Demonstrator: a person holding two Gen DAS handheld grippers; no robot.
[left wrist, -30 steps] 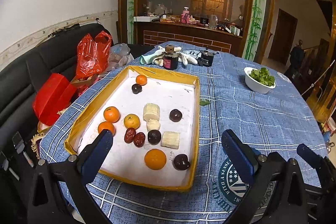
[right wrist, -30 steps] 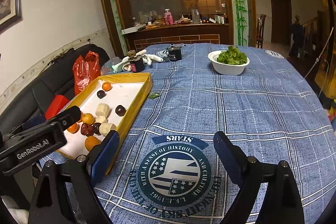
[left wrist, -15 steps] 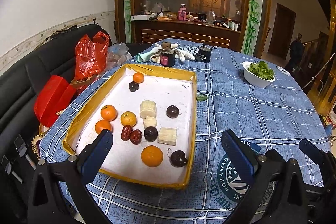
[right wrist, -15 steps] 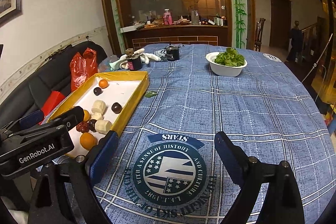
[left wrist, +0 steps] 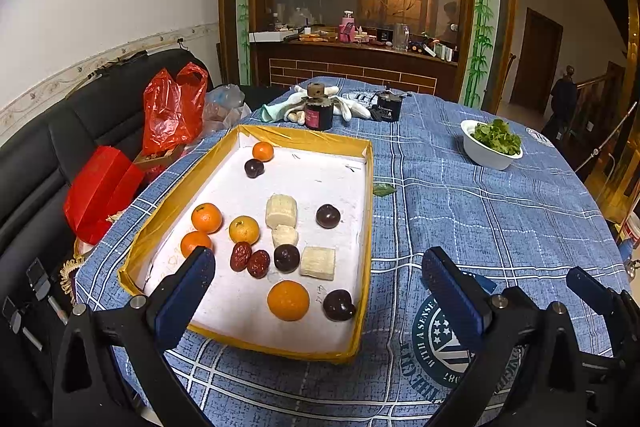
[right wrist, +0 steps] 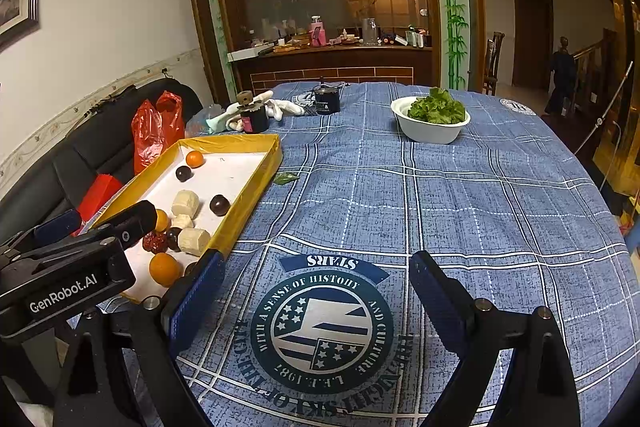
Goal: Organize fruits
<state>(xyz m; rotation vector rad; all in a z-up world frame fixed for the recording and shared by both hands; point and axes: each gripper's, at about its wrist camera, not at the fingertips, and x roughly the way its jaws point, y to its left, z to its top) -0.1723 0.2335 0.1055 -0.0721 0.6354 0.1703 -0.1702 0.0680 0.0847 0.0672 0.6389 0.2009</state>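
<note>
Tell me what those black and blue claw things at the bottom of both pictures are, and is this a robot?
No robot here: a person holds one grabbing tool in each hand, and a small camera rides on each tool. One picture looks out from the left gripper, the other from the right gripper. Both are open and hold nothing. On the blue tablecloth sits a yellow tray with fruit: oranges such as this orange, a dark plum, two red dates and pale cut chunks. Farther back stands a white bowl of greens.
</note>
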